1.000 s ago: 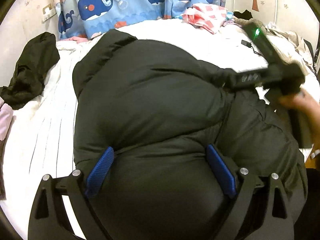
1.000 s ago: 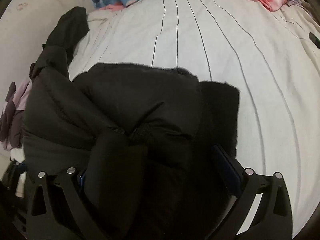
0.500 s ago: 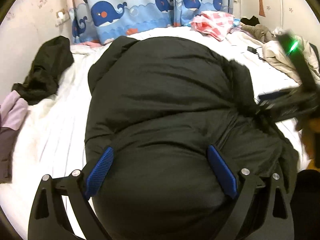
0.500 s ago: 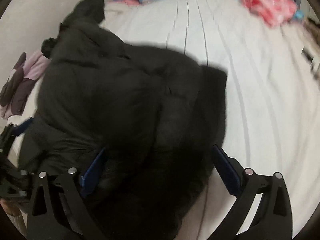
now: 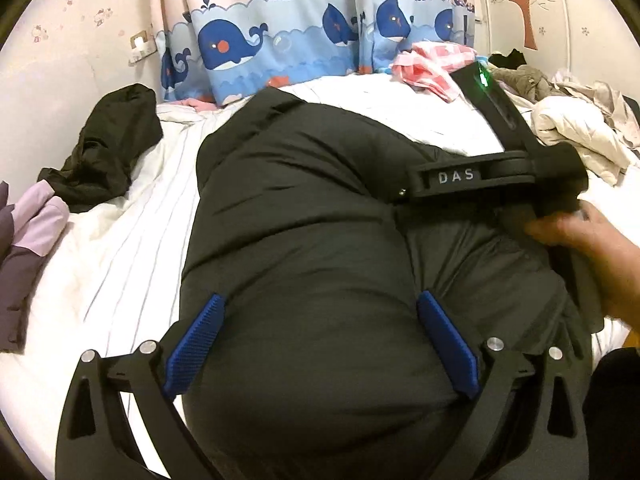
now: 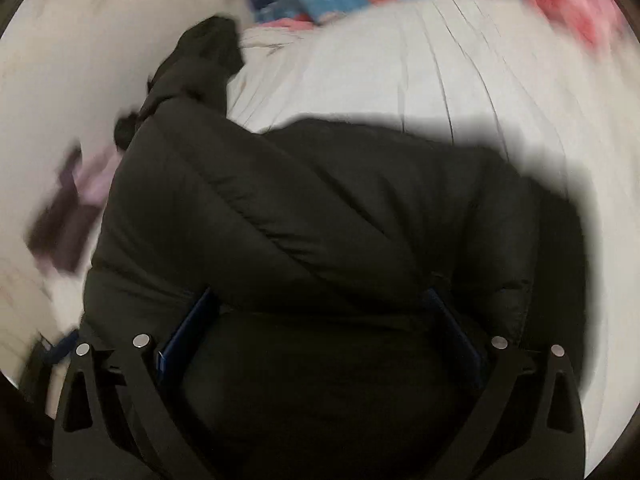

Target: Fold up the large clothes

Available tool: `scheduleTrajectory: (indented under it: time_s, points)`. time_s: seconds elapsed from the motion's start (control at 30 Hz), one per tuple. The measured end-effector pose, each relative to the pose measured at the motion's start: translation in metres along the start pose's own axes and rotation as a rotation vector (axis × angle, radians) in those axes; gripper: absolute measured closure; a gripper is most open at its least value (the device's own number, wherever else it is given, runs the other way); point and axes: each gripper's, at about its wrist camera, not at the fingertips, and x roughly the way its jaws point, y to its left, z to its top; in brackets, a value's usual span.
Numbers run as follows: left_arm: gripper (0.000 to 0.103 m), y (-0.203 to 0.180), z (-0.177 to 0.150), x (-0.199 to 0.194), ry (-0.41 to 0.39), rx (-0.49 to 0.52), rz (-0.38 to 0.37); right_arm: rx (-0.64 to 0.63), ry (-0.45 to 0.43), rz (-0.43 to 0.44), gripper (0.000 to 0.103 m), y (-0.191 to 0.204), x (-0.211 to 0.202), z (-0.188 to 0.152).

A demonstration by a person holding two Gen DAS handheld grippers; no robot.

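We see a bulky black padded jacket [image 5: 304,248] lying in a thick heap on the white striped bed sheet [image 5: 108,264], and we place everything else against that jacket. The left gripper [image 5: 320,344] sits low over the jacket's near end with its blue-padded fingers [image 5: 196,340] spread wide; the puffed fabric bulges up between them, though we cannot tell whether the pads press into it. To the jacket's right, the right hand [image 5: 592,256] holds the right gripper's black body, which lies across the jacket's right edge. In the right wrist view, which is blurred, the right gripper [image 6: 320,320] also has its fingers spread apart with jacket fabric filling the gap between them. Left of the jacket lies a crumpled black garment [image 5: 108,152], and further left a purple garment [image 5: 28,248]. Beyond the jacket hangs a whale-print curtain [image 5: 280,52], and a pink checked cloth [image 5: 432,64] rests at the jacket's far right.
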Motion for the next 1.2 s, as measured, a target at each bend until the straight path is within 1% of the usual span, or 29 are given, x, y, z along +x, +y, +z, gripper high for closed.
scheduleTrajectory:
  time_s: [0.07,0.13,0.17,0.2,0.27,0.33,0.37,0.4,0.43,0.47,0.5,0.53,0.57,0.6,0.67,0.73,0.77,0.8,0.83,0.87,0.9,0.93,0.97,1.0,1.03,1.07,1.13,1.17,1.2]
  points:
    - [0.008,-0.007,-0.002,0.002,0.007,0.036,0.029,-0.027,0.018,-0.034,0.007,0.006,-0.005,0.0]
    - [0.008,-0.009,-0.004,0.003,0.008,0.051,0.04,-0.038,0.031,-0.064,0.007,0.012,-0.017,0.004]
    - [0.008,-0.009,-0.005,0.002,0.008,0.051,0.046,-0.051,0.004,-0.071,0.007,0.017,-0.034,0.003]
    - [0.008,-0.008,-0.005,0.001,0.008,0.047,0.049,-0.072,-0.027,-0.063,0.007,0.031,-0.043,-0.002]
    - [0.008,-0.007,-0.007,-0.002,0.006,0.039,0.051,-0.132,-0.091,-0.035,0.007,0.051,-0.077,-0.02]
    - [0.007,-0.009,-0.009,-0.004,0.005,0.042,0.058,-0.182,-0.115,-0.031,0.007,0.064,-0.095,-0.039]
    - [0.007,-0.011,-0.009,-0.005,0.004,0.044,0.063,-0.224,-0.112,-0.072,0.007,0.071,-0.098,-0.053]
    - [0.007,-0.013,-0.01,-0.006,0.003,0.044,0.068,-0.258,-0.082,-0.124,0.007,0.072,-0.095,-0.068]
    - [0.007,-0.015,-0.01,-0.007,0.002,0.047,0.074,-0.312,-0.006,-0.2,0.007,0.08,-0.072,-0.077]
    - [0.007,-0.021,-0.011,-0.004,0.02,0.095,0.112,-0.31,0.064,-0.219,0.007,0.074,-0.053,-0.085]
    - [0.007,-0.021,-0.008,-0.003,0.006,0.125,0.133,-0.247,0.084,-0.179,0.007,0.062,-0.048,-0.086]
    - [0.007,-0.02,-0.008,-0.004,0.003,0.122,0.128,-0.209,0.092,-0.149,0.007,0.052,-0.047,-0.085]
    - [0.007,-0.015,-0.006,-0.005,0.012,0.097,0.113,-0.195,0.097,-0.142,0.007,0.049,-0.048,-0.083]
    - [0.007,-0.011,-0.005,-0.007,0.016,0.08,0.109,-0.182,0.092,-0.144,0.007,0.049,-0.053,-0.079]
    - [0.007,-0.004,-0.001,-0.01,0.024,0.059,0.104,-0.18,0.04,-0.158,0.007,0.053,-0.069,-0.077]
    - [0.007,0.001,0.0,-0.014,0.023,0.044,0.094,-0.191,-0.037,-0.155,0.007,0.062,-0.095,-0.082]
    - [0.007,0.003,0.0,-0.014,0.021,0.044,0.093,-0.204,-0.048,-0.166,0.007,0.065,-0.1,-0.085]
    - [0.007,0.005,0.0,-0.014,0.021,0.043,0.091,-0.222,-0.031,-0.193,0.007,0.065,-0.098,-0.093]
    - [0.007,0.006,0.001,-0.014,0.023,0.041,0.082,-0.253,0.039,-0.231,0.007,0.063,-0.086,-0.101]
    - [0.007,0.01,0.002,-0.017,0.033,0.036,0.054,-0.259,0.086,-0.229,0.007,0.055,-0.08,-0.106]
    - [0.007,0.011,0.002,-0.021,0.039,0.037,0.024,-0.212,0.096,-0.194,0.007,0.049,-0.073,-0.103]
    - [0.007,0.015,0.004,-0.028,0.033,0.029,-0.003,-0.168,0.076,-0.179,0.007,0.044,-0.08,-0.1]
    - [0.007,0.025,0.006,-0.04,0.003,-0.005,-0.024,-0.152,0.046,-0.174,0.007,0.043,-0.087,-0.098]
    - [0.007,0.043,0.009,-0.051,-0.032,-0.06,-0.044,-0.147,-0.015,-0.166,0.007,0.046,-0.101,-0.092]
    - [0.007,0.058,0.012,-0.055,-0.049,-0.107,-0.06,-0.145,-0.038,-0.163,0.007,0.047,-0.107,-0.087]
    - [0.007,0.085,0.016,-0.059,-0.063,-0.199,-0.072,-0.135,-0.072,-0.158,0.007,0.049,-0.114,-0.078]
    - [0.007,0.124,0.02,-0.054,-0.059,-0.345,-0.08,-0.125,-0.09,-0.17,0.007,0.049,-0.113,-0.063]
    - [0.007,0.144,0.02,-0.041,-0.034,-0.421,-0.094,-0.118,-0.087,-0.188,0.007,0.05,-0.108,-0.055]
    - [0.007,0.154,0.02,-0.026,0.002,-0.459,-0.121,-0.086,-0.065,-0.209,0.007,0.043,-0.093,-0.047]
